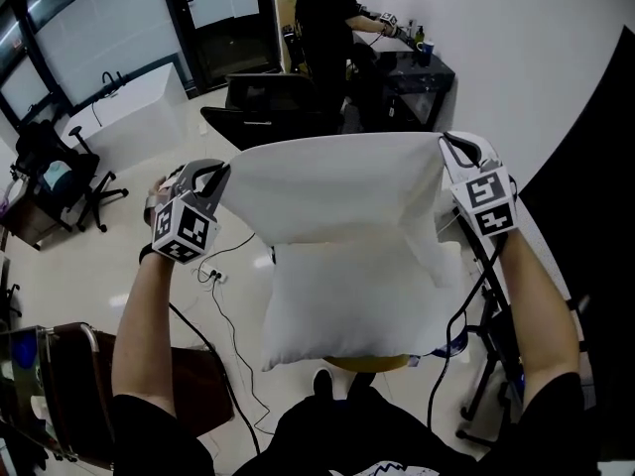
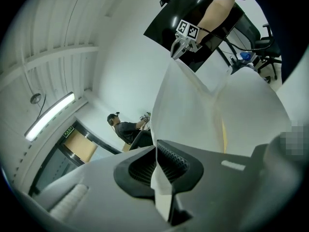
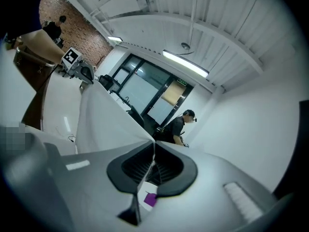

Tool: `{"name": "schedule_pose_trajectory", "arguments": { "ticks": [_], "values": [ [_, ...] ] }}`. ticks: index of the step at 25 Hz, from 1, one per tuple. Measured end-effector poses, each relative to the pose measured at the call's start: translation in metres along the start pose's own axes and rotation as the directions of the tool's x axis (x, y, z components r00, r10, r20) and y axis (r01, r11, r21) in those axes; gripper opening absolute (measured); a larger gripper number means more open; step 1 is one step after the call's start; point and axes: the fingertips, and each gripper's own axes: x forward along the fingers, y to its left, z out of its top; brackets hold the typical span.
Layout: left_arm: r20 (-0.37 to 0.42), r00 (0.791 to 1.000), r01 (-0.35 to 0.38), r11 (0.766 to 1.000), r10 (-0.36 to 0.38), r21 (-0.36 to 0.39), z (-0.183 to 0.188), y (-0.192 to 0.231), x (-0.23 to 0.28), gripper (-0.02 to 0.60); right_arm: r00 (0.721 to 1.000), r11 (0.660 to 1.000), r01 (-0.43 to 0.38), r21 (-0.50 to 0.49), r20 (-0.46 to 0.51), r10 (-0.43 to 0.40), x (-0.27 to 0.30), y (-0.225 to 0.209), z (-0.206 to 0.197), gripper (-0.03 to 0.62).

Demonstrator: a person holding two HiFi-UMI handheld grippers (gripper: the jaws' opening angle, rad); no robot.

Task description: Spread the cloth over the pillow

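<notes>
A white cloth hangs stretched between my two grippers, above a white pillow that lies on a small stand. My left gripper is shut on the cloth's left top corner, and my right gripper is shut on its right top corner. The cloth's lower edge falls over the pillow's far part. In the left gripper view the cloth runs from between the shut jaws across to the right gripper. In the right gripper view the cloth leaves the shut jaws toward the left gripper.
A person in black stands at a dark desk beyond the cloth. An office chair stands at the left, a brown cabinet at the lower left. Cables trail over the pale floor. A black metal frame stands at the right.
</notes>
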Motion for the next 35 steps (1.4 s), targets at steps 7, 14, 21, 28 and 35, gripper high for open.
{"name": "schedule_pose_trajectory", "arguments": {
  "ticks": [7,14,21,28,35],
  "values": [
    [0.026,0.999,0.024,0.998,-0.023,-0.062,-0.004,-0.072,-0.042,0.000,0.998,0.997,-0.051,0.059,0.027,0.050,-0.041,0.042,-0.026,0.020],
    [0.045,0.997,0.067,0.996,-0.065,-0.065,0.005,-0.129,-0.096,0.000,0.997,0.991,-0.072,0.109,0.049,0.067,-0.091,0.079,-0.037,0.020],
    [0.049,0.984,0.174,0.981,-0.171,-0.080,0.004,-0.202,-0.143,0.000,0.993,0.985,-0.113,0.129,0.028,0.110,-0.148,0.127,-0.060,0.020],
    [0.056,0.962,0.274,0.952,-0.268,-0.137,-0.007,-0.275,-0.175,0.000,0.991,0.978,-0.110,0.180,-0.052,0.121,-0.194,0.176,-0.094,0.020],
    [0.039,0.931,0.364,0.920,-0.362,-0.147,-0.009,-0.352,-0.196,0.000,0.982,0.975,-0.110,0.193,-0.133,0.137,-0.229,0.210,-0.143,0.020]
  ]
}}
